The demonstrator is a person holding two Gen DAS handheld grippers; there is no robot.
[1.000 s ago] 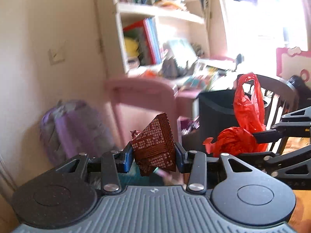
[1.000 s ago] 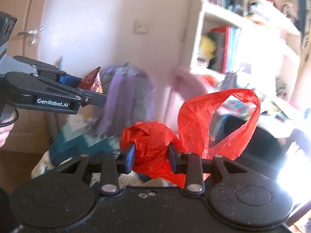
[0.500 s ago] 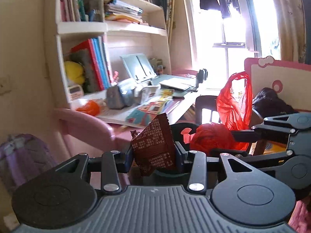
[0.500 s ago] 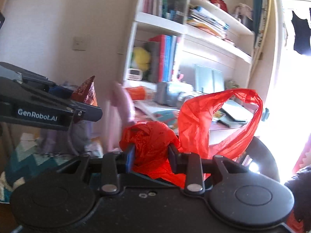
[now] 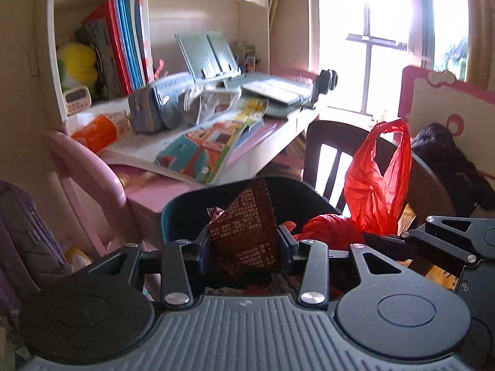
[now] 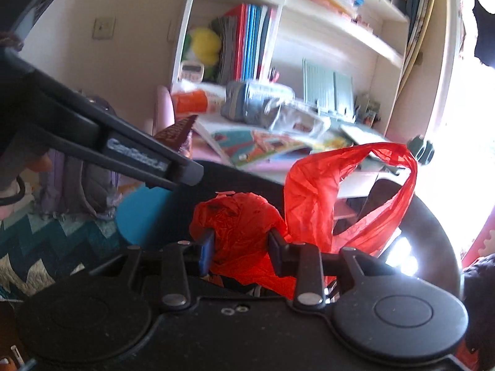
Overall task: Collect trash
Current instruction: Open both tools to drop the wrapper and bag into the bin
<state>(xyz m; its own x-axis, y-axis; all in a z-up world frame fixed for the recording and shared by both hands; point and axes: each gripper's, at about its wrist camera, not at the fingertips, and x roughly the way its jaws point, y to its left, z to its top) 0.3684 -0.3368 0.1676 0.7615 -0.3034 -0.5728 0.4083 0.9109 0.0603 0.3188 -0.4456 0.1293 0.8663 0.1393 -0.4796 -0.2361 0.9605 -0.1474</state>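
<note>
My left gripper (image 5: pixel 243 245) is shut on a brown printed snack wrapper (image 5: pixel 247 228) and holds it over the open mouth of a dark bin (image 5: pixel 185 210). My right gripper (image 6: pixel 241 249) is shut on a crumpled red plastic bag (image 6: pixel 244 225), whose handle loop (image 6: pixel 355 185) stands up to the right. The right gripper with the red bag (image 5: pixel 377 185) shows at the right of the left wrist view. The left gripper (image 6: pixel 188 173) with the wrapper tip (image 6: pixel 176 133) shows at the left of the right wrist view, above the bin (image 6: pixel 235 176).
A cluttered pink desk (image 5: pixel 173 182) with open picture books (image 5: pixel 213 145) and a pencil case (image 5: pixel 161 105) stands behind the bin, under a bookshelf (image 5: pixel 123 49). A dark wooden chair (image 5: pixel 328 154) is at the right, a purple backpack (image 5: pixel 21 225) at the left, a bright window (image 5: pixel 383 40) beyond.
Both grippers have swung right and closer to the desk, and now hang over the dark bin. Each still holds the same piece of trash.
</note>
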